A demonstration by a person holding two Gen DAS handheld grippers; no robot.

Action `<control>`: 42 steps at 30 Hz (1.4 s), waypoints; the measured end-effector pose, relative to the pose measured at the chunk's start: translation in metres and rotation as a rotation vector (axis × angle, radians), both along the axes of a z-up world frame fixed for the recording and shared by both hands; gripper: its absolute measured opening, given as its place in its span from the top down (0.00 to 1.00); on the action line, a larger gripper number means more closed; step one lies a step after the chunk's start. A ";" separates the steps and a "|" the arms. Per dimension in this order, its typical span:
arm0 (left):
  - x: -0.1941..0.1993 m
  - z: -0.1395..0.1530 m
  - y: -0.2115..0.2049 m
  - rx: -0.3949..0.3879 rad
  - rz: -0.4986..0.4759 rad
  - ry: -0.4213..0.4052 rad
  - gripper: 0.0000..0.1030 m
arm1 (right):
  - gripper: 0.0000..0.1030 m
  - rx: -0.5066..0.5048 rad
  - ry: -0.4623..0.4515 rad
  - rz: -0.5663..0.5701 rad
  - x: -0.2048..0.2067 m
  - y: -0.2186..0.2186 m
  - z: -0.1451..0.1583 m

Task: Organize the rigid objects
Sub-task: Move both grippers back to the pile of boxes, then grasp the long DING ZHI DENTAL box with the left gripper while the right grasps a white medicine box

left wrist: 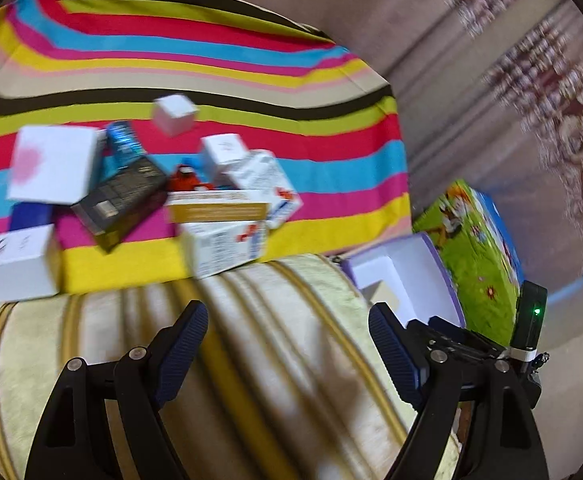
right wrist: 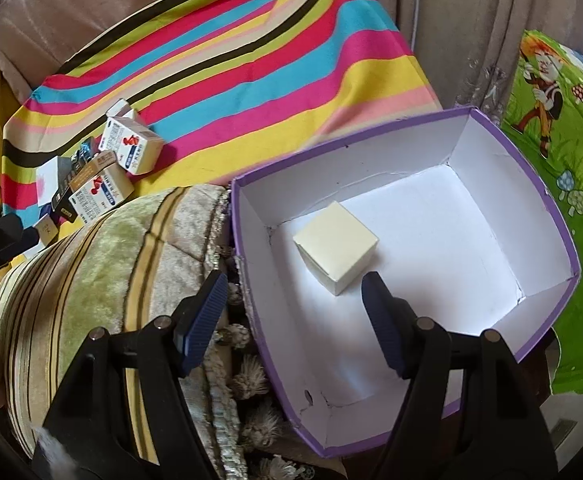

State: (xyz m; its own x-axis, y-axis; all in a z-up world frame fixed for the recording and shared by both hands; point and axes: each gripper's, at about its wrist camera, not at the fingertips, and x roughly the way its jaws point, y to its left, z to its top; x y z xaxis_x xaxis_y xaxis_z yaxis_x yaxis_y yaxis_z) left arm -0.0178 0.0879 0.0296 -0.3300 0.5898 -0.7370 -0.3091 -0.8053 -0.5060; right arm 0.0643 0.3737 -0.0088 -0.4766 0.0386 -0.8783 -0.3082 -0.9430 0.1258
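Beside the striped cloth (right wrist: 227, 64), a purple-rimmed box (right wrist: 563, 240) holds one cream cube (right wrist: 335, 246); both claws gape empty.

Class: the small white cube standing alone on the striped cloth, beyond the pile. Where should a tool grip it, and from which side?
Grip the white cube across two opposite flat side faces, coming from above. It stands apart from the pile, so probably both sides are free.

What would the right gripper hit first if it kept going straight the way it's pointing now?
Most likely the small cream cube box lying in the purple-edged box: it sits just ahead of the open right gripper. Depth is unclear, so the fingers might straddle it.
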 end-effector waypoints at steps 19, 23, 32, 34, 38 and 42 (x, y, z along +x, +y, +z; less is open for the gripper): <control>-0.004 -0.011 -0.064 0.006 0.133 -0.033 0.19 | 0.29 0.024 0.019 0.165 -0.037 -0.060 0.019; -0.011 -0.010 -0.054 -0.030 0.111 -0.022 0.19 | 0.29 0.035 0.011 0.206 -0.050 -0.076 0.016; -0.044 -0.012 -0.017 -0.083 0.101 0.001 0.07 | 0.29 0.075 -0.001 0.253 -0.072 -0.089 0.012; -0.051 -0.012 -0.008 -0.093 0.104 0.018 0.00 | 0.29 0.074 -0.005 0.251 -0.075 -0.088 0.010; -0.064 -0.016 0.008 -0.127 0.104 0.020 0.00 | 0.29 0.055 -0.012 0.244 -0.077 -0.085 0.005; -0.074 -0.023 0.022 -0.157 0.085 0.008 0.00 | 0.29 0.029 -0.014 0.237 -0.077 -0.081 0.002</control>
